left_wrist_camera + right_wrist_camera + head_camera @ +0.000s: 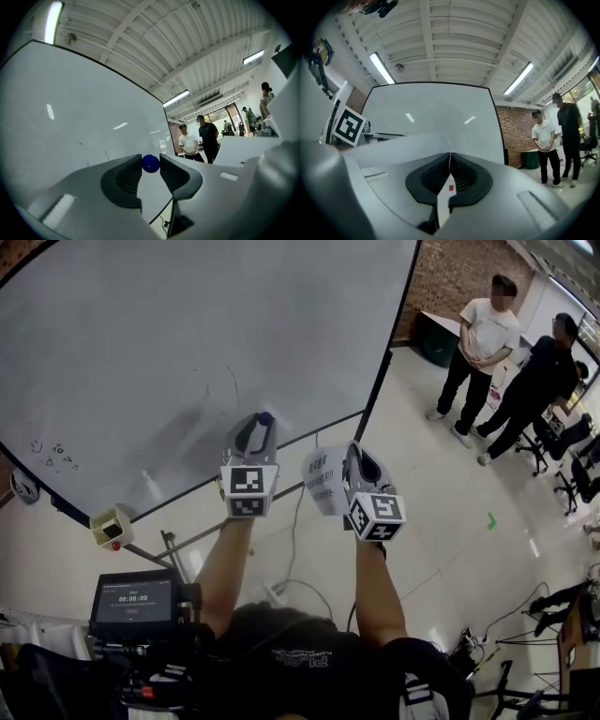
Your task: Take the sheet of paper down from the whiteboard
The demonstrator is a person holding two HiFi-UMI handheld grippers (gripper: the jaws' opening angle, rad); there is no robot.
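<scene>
Clearly off the board, the thin white printed sheet of paper (323, 482) is pinched along one edge by the right gripper (351, 457), whose jaws are pressed together on it. In the right gripper view it is seen edge-on between the jaws, with the rest bowing away to the left. It is judged light, limp and easily creased or torn, so a firm hold just inside an edge suits it best, and it is best carried slowly so that the loose part does not flap or fold.

The left gripper (262, 424) is held just beside it, its jaws part-way apart and clamped on a small round blue magnet (266, 416). Behind both stands the large white whiteboard (187, 334), bare apart from a few faint marks. Two bystanders (487, 334) are seen well apart on the pale floor (441, 502).
</scene>
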